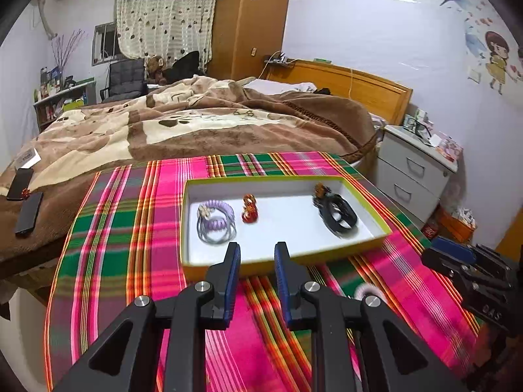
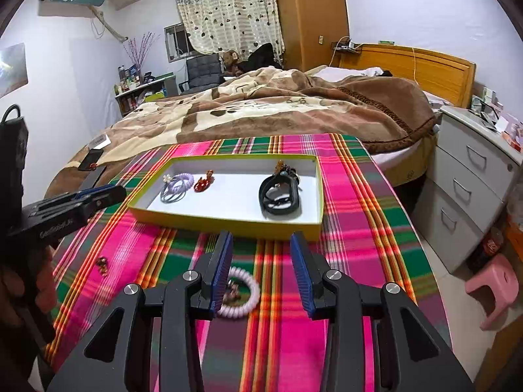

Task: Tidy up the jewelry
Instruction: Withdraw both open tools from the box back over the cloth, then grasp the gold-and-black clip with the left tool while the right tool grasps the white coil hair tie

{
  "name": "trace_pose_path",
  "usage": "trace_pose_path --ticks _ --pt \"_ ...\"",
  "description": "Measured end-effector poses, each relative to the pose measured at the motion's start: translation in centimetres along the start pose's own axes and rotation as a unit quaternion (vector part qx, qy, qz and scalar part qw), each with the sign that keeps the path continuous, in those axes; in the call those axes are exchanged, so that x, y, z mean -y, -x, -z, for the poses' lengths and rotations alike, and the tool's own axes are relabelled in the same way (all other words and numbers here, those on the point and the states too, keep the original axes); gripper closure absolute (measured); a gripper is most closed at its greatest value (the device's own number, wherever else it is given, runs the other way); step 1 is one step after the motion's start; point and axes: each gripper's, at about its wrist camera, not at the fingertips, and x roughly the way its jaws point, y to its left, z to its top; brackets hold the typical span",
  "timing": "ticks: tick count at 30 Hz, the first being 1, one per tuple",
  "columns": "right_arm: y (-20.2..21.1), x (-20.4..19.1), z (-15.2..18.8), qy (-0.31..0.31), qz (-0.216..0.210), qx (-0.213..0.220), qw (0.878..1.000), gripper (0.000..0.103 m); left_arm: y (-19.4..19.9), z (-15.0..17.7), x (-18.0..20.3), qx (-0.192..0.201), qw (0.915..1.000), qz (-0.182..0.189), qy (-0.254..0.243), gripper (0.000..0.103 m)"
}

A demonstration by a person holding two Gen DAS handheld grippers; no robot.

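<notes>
On the tartan tablecloth (image 2: pixel 353 196) of bright pink, green and orange woven stripes rests a shallow rectangular cardboard tray (image 2: pixel 228 220) with yellow-green outer walls and a smooth white floor. Within it, at the left end, lie lilac and grey elastic hair ties (image 2: pixel 176 187), one a ribbed spiral coil bearing a small pale flower; just beside them sits a glossy red ornament with gold trim (image 2: pixel 203 183); well apart, at the right end, lie stacked black bands (image 2: pixel 279 199) topped by a brownish beaded charm. Outside the tray, on the cloth nearer to me, lies a pale pink spiral coil bracelet (image 2: pixel 248 297) ringing a small brown charm, and further left a small amber piece (image 2: pixel 102 264).

My right claw (image 2: pixel 261 271) stands spread, its ribbed blue pads either side of bare cloth, the pink coil below its left finger; nothing is pinched. My left claw (image 1: pixel 256 277) is likewise parted and empty, its tips over the near wall of the tray.
</notes>
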Motion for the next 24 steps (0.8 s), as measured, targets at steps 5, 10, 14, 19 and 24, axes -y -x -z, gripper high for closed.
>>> trace_pose_path --ticks 5,10,14,19,24 --pt "2.1 -0.7 1.2 -0.001 -0.002 0.008 1.000 0.065 2.5 2.1 0.9 0.003 1.0000 0.000 -0.006 0.082" --pt "3.6 -1.5 2.4 0.000 -0.005 0.010 1.000 0.065 4.5 4.0 1.4 0.003 0.9999 -0.002 -0.011 0.082" --pt "4.5 -1.9 3.3 -0.001 -0.007 0.010 1.000 0.065 5.8 5.3 1.7 0.003 0.9999 -0.005 -0.013 0.082" --pt "5.5 -2.5 4.3 -0.001 -0.010 0.010 1.000 0.065 7.0 6.5 2.3 0.004 0.9998 -0.006 -0.021 0.082" --pt "6.1 -3.0 5.1 0.006 -0.009 0.008 1.000 0.065 7.9 7.3 2.8 0.005 0.9996 -0.006 -0.029 0.082"
